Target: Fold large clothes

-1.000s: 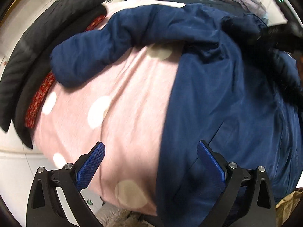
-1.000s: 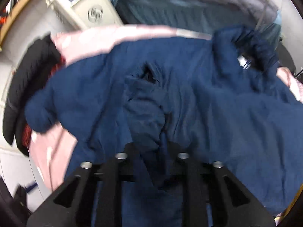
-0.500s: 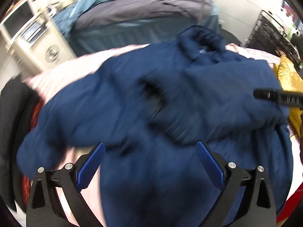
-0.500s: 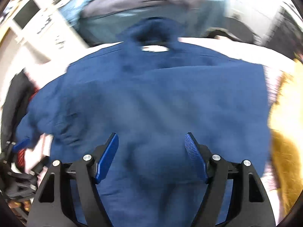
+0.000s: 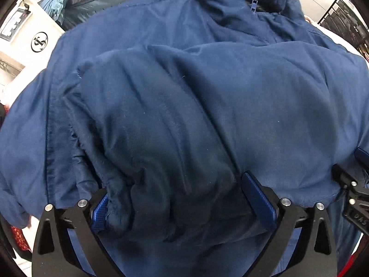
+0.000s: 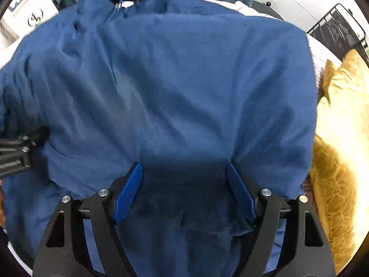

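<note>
Your navy jacket point(image 6: 184, 80) is bulky and soft (it slumps); pinch hems. Right gripper point(image 6: 184, 191) is opening, fabric between; left gripper point(image 5: 180, 198) straddles a sleeve fold, wide, unpinched.

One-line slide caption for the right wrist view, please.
Right gripper, jaws opening, over a blue jacket beside a yellow cloth.

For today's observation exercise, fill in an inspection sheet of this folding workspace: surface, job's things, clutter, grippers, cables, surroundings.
Surface: almost wholly covered by cloth.
Job's things: navy jacket spread out, a sleeve folded across it.
Clutter: yellow garment beside the jacket.
Grippers: left gripper open, sleeve bunched between its pads; right gripper opening over the jacket.
Cables: nothing seen.
Surroundings: white appliance, black rack.
</note>
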Available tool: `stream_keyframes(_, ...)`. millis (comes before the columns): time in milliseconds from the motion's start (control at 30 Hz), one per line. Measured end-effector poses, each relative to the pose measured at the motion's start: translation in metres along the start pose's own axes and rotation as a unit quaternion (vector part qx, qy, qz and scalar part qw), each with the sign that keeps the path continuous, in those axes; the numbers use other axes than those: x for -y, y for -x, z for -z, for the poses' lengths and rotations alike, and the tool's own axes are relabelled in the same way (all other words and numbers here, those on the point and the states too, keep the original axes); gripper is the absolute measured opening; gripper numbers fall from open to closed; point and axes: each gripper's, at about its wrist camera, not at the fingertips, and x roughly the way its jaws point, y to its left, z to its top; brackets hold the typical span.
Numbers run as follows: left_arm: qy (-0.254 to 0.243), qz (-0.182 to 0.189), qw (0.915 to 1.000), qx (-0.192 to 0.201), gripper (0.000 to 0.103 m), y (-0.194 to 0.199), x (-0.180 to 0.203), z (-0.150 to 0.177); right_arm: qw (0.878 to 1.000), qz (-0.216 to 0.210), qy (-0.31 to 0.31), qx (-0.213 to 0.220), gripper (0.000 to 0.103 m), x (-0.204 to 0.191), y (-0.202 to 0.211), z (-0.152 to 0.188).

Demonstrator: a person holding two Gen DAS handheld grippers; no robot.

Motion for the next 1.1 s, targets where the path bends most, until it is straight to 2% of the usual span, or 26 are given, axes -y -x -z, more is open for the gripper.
stream_keyframes(167, 0.008, 0.010, 0.9999, 0.009, 0.098, -0.010, -0.002, -0.008, 1.000, 0.013, -0.010, -0.003, 0.080, -0.003, -0.007, -0.004)
stream_keyframes(333, 0.015, 0.003, 0.9994, 0.032, 0.099, -0.011, 0.000, 0.002, 1.000, 0.019, -0.023, 0.009, 0.083, -0.003, -0.004, 0.005)
stream_keyframes(467, 0.012, 0.011, 0.9993, 0.034, 0.098, -0.009, -0.001, 0.013, 1.000, 0.015, -0.023, 0.012, 0.083, -0.001, -0.002, 0.009)
stream_keyframes(667, 0.014, 0.021, 0.9993, 0.028, 0.097, 0.015, -0.016, 0.022, 0.999, 0.001, -0.028, -0.020, 0.085, 0.002, 0.010, 0.002)
stream_keyframes(867, 0.053, 0.032, 0.9948, 0.081, 0.097, 0.061, -0.045, 0.062, 0.995, -0.056, -0.078, 0.020, 0.085, 0.013, 0.056, 0.035)
stream_keyframes(1033, 0.133, 0.064, 0.9857, 0.082, 0.097, 0.081, -0.097, 0.117, 0.993, -0.086, -0.072, 0.031, 0.085, 0.009, 0.080, 0.074)
stream_keyframes(1100, 0.167, 0.062, 0.9810, 0.078, 0.096, 0.084, -0.124, 0.146, 0.994, -0.093, -0.058, 0.026, 0.085, -0.005, 0.085, 0.093)
